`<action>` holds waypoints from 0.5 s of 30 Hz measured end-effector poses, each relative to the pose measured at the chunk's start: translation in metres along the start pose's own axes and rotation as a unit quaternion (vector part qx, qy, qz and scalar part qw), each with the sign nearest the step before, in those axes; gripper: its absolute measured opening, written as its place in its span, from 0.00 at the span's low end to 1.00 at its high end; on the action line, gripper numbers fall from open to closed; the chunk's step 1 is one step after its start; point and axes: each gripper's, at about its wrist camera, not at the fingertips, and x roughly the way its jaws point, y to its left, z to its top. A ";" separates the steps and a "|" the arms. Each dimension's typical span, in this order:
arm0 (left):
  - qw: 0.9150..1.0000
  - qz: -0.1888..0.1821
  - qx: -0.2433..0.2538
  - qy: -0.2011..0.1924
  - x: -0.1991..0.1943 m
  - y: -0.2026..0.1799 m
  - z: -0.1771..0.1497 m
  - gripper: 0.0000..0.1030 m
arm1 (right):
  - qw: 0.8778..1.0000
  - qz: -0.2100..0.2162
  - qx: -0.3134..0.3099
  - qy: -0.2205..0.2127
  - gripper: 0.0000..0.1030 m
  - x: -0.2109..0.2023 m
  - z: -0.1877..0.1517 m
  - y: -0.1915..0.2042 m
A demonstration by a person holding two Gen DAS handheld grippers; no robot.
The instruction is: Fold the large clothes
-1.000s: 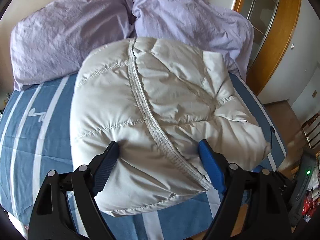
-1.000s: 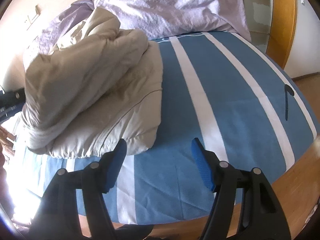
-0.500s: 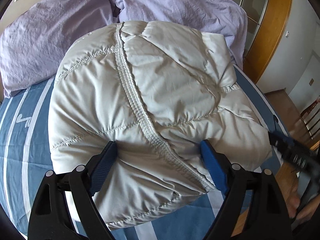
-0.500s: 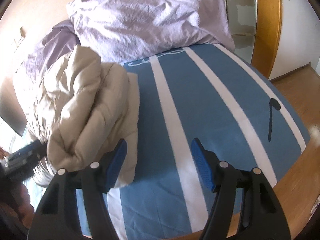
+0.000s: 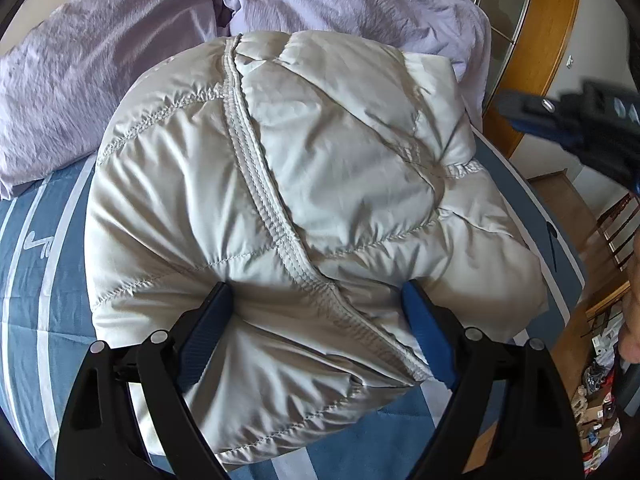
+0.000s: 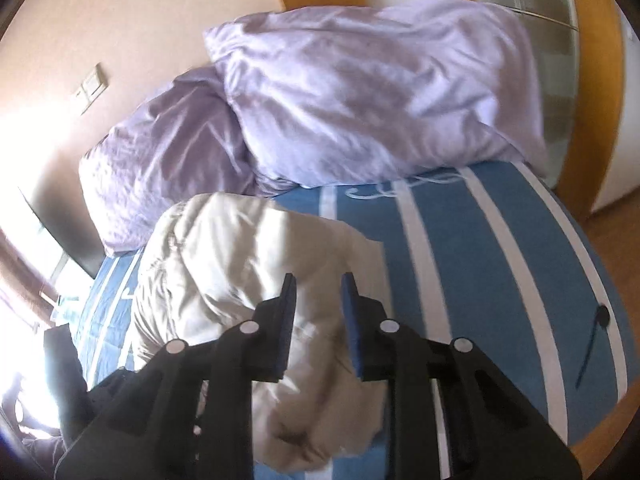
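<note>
A pale grey quilted down jacket (image 5: 320, 180) lies folded into a thick bundle on the blue striped bed (image 5: 40, 280). My left gripper (image 5: 316, 296) stands wide open, and its blue fingertips sink into the near edge of the bundle on either side of the zip seam. In the right wrist view the same jacket (image 6: 224, 264) lies below my right gripper (image 6: 318, 280), which hovers over it. Its jaws are closing, a narrow gap is left, and nothing is between them. The right gripper (image 5: 520, 116) also shows as a blur at the upper right of the left wrist view.
Two lilac pillows (image 6: 380, 92) (image 6: 168, 152) lie at the head of the bed, just behind the jacket. A wooden frame with glass panels (image 5: 540, 60) stands to the right. The bed's right half (image 6: 500, 260) is bare sheet. A hand (image 5: 632, 320) shows at the right edge.
My right gripper has risen and swung left from the bare sheet to above the jacket, and its jaws have narrowed sharply. My left gripper has sunk a little into the bundle.
</note>
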 end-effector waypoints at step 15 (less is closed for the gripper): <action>1.000 -0.003 0.000 0.002 0.002 0.001 0.003 0.84 | 0.999 0.023 -0.039 0.015 0.20 0.048 0.025 0.033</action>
